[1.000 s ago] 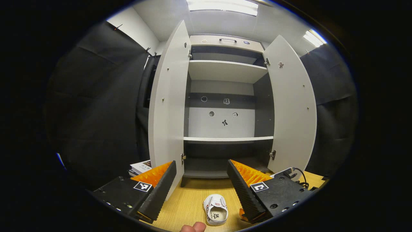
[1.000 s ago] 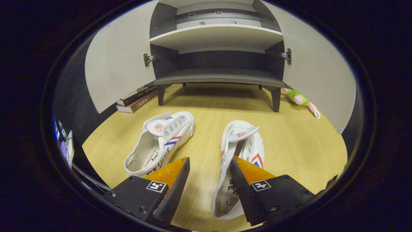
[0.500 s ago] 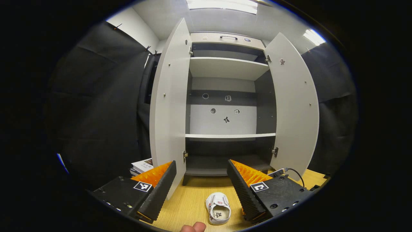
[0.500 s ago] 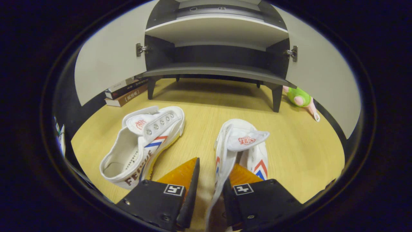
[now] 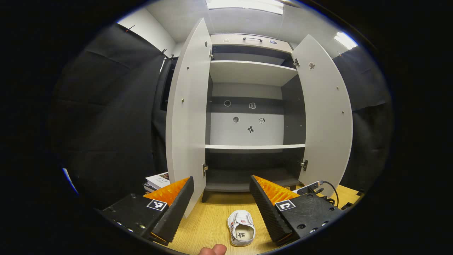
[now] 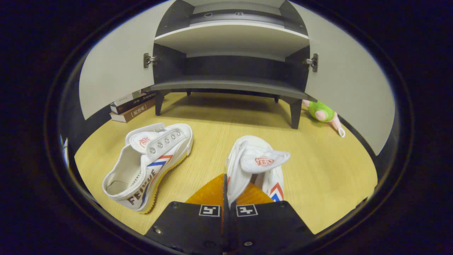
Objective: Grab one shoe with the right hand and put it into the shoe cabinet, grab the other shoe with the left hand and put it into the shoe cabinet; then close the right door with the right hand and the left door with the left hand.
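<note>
Wooden floor (image 6: 318, 163): two shoes, right tongs (image 6: 226, 193) pinching one shoe (image 6: 253, 166), left tongs (image 5: 221, 202) spread.

You get bright, even light from the ceiling panels (image 5: 244, 4) at the top of the left gripper view, which blow out to white glare, while the right gripper view is warmer and dimmer. The shoe cabinet (image 6: 231, 85) casts a soft shadow on the wooden floor (image 6: 318, 166) under it. Both views are sharp in the middle; fisheye distortion bows the cabinet doors (image 5: 185, 106) outward and darkens the edges.
</note>
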